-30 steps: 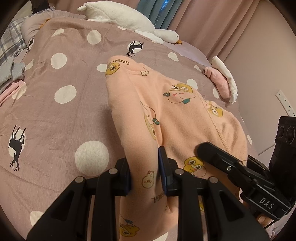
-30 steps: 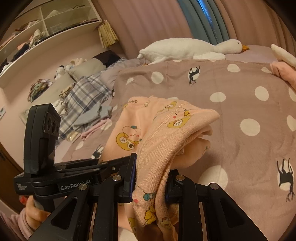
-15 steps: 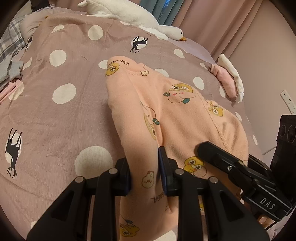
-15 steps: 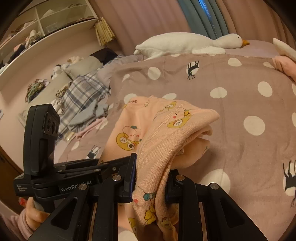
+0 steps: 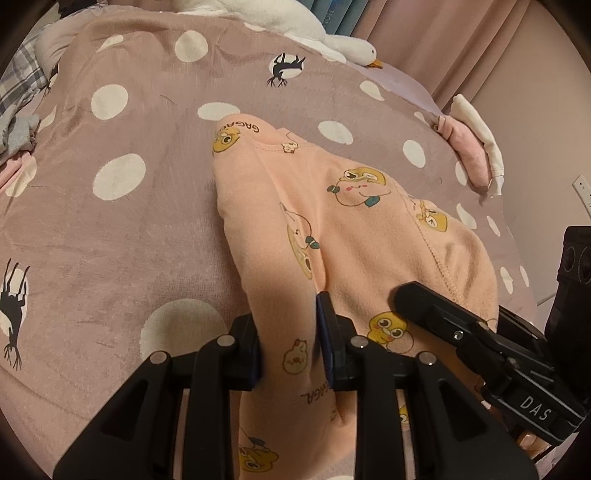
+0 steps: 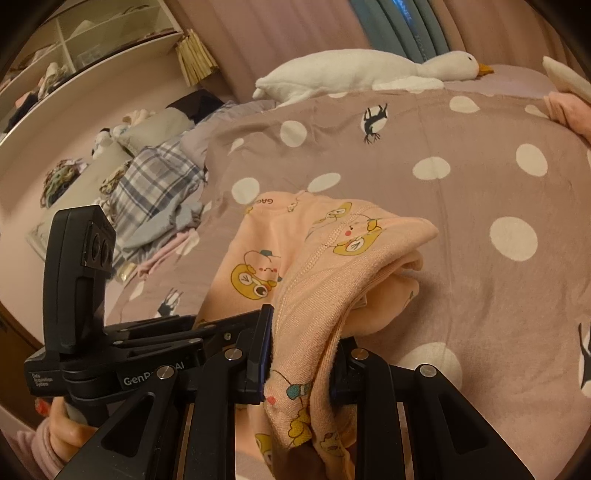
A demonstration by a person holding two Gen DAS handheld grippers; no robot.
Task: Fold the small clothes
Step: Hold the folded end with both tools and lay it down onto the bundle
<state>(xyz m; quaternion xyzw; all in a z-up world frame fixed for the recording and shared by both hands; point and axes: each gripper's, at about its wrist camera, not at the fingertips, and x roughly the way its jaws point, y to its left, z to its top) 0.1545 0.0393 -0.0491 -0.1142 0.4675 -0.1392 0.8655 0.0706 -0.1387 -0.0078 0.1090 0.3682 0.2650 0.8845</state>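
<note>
Left claw point(image 5: 290, 341) clamped on a bunched fold of the peach cartoon-print garment point(image 5: 354, 221); fabric fills the gap between both pads and hangs below them. Right claw point(image 6: 303, 349) likewise clamped on another gathered edge of the same garment point(image 6: 332, 258), cloth draped over and down between its fingers.

Garment position: near edge of the bed, lifted at the two grip points, far portion lying on the polka-dot bedspread point(image 5: 110, 229). Its far tip, with "GAGA" lettering, lies on the spread toward the bed's middle. In the right wrist view the garment is doubled over, layers stacked, folded edge pointing to the right side of the bed.

The two claws sit close side by side: right tool body point(image 5: 480, 339) is visible in the left wrist view just beside the garment; left tool body point(image 6: 81, 280) is visible in the right wrist view, with the person's hand point(image 6: 70, 424) on its handle.

Other items:
- white goose plush point(image 6: 362, 72) along the far edge of the bed
- pink-and-white folded clothes point(image 5: 472, 147) at the far right edge
- plaid cloth pile point(image 6: 155, 181) at the far left side
- shelving point(image 6: 74, 44) on the wall beyond
- curtains point(image 6: 406, 26) behind the bed
</note>
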